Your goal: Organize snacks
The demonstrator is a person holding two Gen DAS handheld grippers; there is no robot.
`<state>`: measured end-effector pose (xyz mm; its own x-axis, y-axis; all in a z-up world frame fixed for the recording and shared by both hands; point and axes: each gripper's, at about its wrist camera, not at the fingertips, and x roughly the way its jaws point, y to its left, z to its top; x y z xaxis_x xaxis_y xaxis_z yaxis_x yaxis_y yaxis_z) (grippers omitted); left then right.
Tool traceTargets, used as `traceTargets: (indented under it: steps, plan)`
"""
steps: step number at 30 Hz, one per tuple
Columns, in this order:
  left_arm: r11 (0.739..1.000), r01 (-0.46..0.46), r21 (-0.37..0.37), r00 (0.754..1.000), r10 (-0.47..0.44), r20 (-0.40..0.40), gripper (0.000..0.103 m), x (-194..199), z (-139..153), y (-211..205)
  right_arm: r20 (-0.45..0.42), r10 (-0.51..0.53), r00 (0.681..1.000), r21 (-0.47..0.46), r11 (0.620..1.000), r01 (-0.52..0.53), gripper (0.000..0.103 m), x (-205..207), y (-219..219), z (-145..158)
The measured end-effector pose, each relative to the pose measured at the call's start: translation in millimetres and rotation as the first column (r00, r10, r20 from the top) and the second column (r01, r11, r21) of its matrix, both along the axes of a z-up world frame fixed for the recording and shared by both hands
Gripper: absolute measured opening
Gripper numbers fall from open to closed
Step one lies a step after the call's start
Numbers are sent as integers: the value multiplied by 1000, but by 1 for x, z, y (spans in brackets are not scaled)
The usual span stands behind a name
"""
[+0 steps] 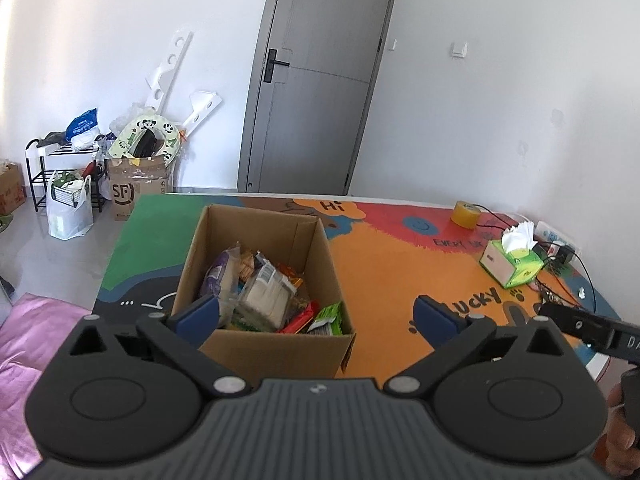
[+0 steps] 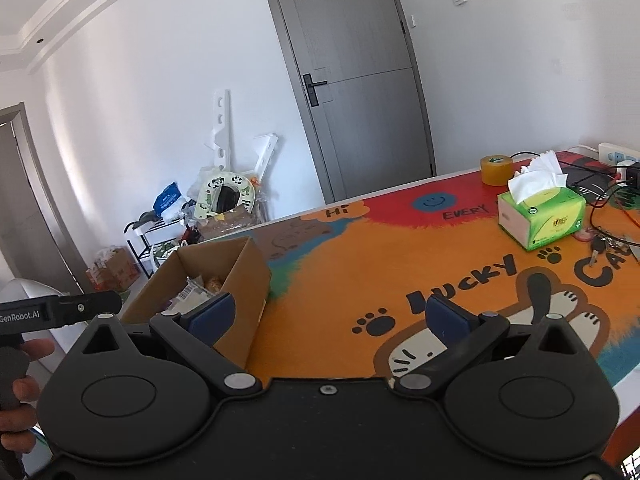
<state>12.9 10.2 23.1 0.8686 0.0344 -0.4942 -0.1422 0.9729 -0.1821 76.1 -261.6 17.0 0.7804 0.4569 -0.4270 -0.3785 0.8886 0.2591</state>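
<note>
Left wrist view: snacks sitting boxed

Packaged snacks (image 1: 260, 288) are lying inside an open cardboard box (image 1: 264, 348) on the colourful table mat (image 1: 392, 272); the left gripper (image 1: 316, 314) is hovering spread wide and empty above it; the right gripper (image 2: 328, 316) is gaping likewise beside; a tissue box (image 2: 544, 216) is standing well apart.

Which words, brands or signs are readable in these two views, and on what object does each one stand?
"SF": brown carton on the floor.
"Hi": table mat, on its orange flower.
"LUCKY": mat, near the paw prints.
"EVERY", cut off by the tissue box: mat.
"GenRobot.AI": left tongs' black side bar.
Smiley sign: blue circle on mat.
Tissue box logo, snack packets in the cardboard box: too small to read.
</note>
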Motion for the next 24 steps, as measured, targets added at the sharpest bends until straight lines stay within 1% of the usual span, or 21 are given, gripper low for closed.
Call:
traceTargets:
  steps: [4, 9, 11, 13, 14, 17, 24]
  plan:
    - [1000, 3, 30, 1000, -3, -8, 103, -8, -2, 2, 14, -18, 1000, -29, 999, 18, 103, -9, -5, 1]
    - [1000, -16, 13, 1000, 16, -8, 103, -17, -4, 8, 7, -40, 999, -29, 999, 41, 103, -18, -16, 3]
    - [1000, -29, 10, 999, 30, -18, 103, -15, -5, 8, -13, -41, 999, -32, 999, 41, 103, -18, -17, 2]
    - [999, -31, 9, 999, 31, -23, 103, -15, -6, 6, -31, -51, 998, -56, 997, 49, 103, -18, -16, 3]
    - [1000, -24, 12, 999, 24, -24, 103, -15, -7, 5, -26, -55, 998, -66, 996, 53, 103, -20, -16, 4]
    - [1000, -12, 23, 999, 13, -46, 103, -14, -8, 2, -10, -44, 999, -66, 997, 43, 103, -25, -16, 6]
    - [999, -1, 37, 999, 3, -37, 103, -19, -5, 1, -9, -12, 1000, -85, 996, 11, 103, -24, -6, 4]
